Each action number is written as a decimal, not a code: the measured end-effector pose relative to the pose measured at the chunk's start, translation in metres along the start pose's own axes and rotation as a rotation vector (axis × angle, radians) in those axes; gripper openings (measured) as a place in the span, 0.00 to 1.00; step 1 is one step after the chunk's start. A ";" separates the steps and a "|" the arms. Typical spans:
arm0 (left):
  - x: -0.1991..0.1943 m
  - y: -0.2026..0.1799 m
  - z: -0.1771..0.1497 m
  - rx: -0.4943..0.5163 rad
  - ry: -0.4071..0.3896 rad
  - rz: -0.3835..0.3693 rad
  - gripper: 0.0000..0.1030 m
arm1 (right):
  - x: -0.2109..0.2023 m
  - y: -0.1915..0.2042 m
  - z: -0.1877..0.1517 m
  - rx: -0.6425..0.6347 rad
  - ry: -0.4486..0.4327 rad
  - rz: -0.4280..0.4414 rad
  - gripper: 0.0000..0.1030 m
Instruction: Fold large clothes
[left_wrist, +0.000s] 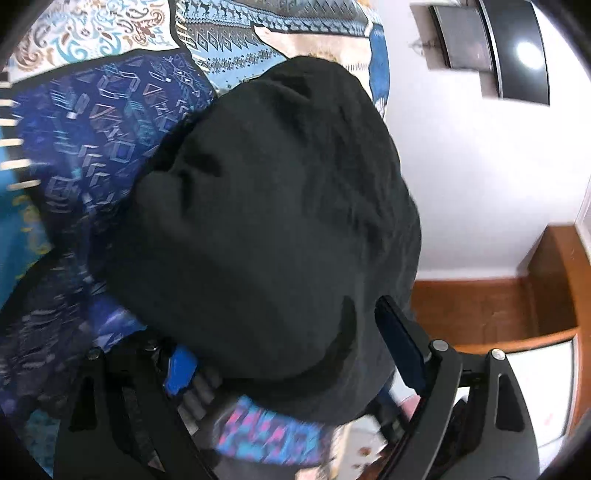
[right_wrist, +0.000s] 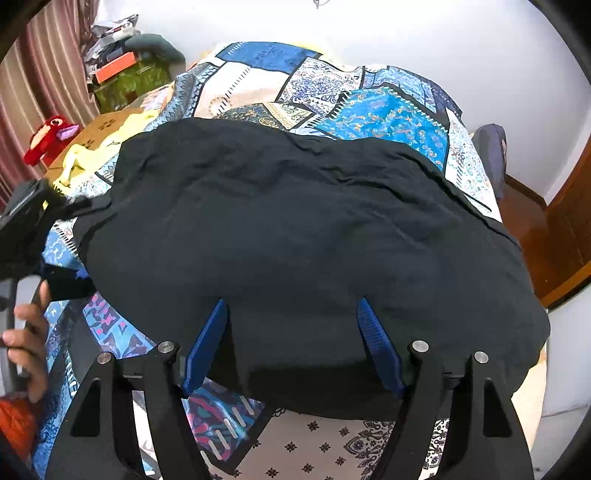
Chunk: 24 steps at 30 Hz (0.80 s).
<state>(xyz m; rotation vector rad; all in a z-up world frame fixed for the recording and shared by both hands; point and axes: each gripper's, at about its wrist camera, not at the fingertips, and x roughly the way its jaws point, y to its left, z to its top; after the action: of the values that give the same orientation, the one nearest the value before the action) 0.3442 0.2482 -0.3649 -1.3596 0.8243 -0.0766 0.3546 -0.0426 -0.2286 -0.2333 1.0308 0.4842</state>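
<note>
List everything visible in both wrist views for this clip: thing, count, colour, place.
garment: one, black, spread on the bed
bedspread: one, blue and white patchwork, under the garment
plush toy: one, red, left of the bed
yellow cloth: one, at the bed's left edge
clutter pile: boxes, orange and green, back left corner
curtain: one, striped pink-brown, left wall
wooden floor: brown, beside the bed
hand: one, holding the left gripper
left gripper: fingers open, garment between
right gripper: fingers open over garment edge

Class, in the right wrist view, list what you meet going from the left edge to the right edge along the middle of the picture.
Red plush toy → black garment → blue patchwork bedspread → brown wooden door.
</note>
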 end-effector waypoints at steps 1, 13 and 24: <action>0.003 0.000 0.001 -0.023 -0.012 -0.009 0.85 | 0.001 0.001 0.000 -0.003 0.011 -0.006 0.70; 0.010 -0.070 -0.012 0.160 -0.159 0.288 0.34 | -0.029 -0.039 0.025 0.304 0.062 0.211 0.69; -0.104 -0.169 -0.076 0.498 -0.433 0.298 0.32 | -0.046 0.032 0.041 0.184 0.010 0.212 0.70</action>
<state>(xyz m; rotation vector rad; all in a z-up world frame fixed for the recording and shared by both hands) 0.2944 0.1944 -0.1649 -0.7357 0.5792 0.2265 0.3511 -0.0110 -0.1672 0.0381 1.1087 0.5757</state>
